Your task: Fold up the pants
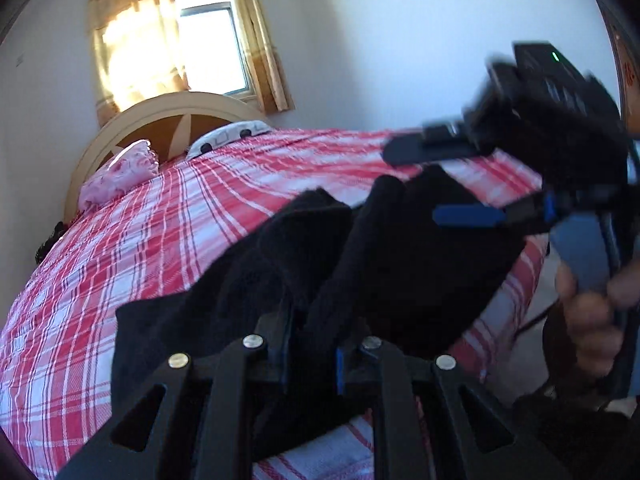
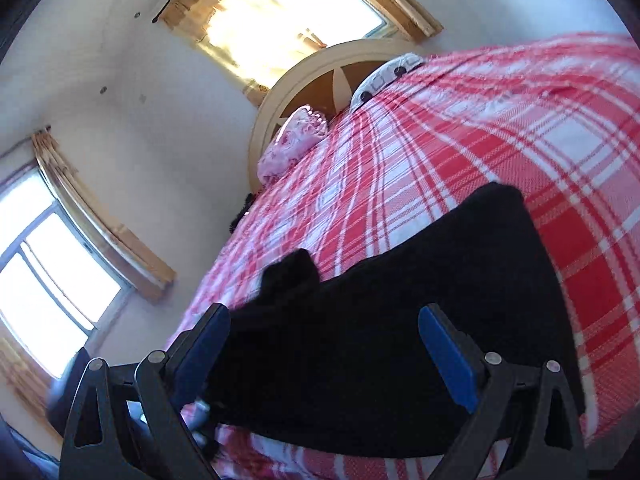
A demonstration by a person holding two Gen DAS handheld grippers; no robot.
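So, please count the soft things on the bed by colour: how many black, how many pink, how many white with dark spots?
Black: 1, the pants, pinched in the left gripper
Pink: 1, the pillow by the headboard
White with dark spots: 1, a second pillow, partly hidden behind the plaid bedspread
Total: 3

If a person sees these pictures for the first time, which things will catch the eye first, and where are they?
First, the black pants, bunched in the foreground on the red and white checked bedcover, with the left claw shut on a fold of them. Next, the right claw, open wide over the pants. Then the sunlit window with yellow curtains behind the round headboard, and a pink pillow below it.
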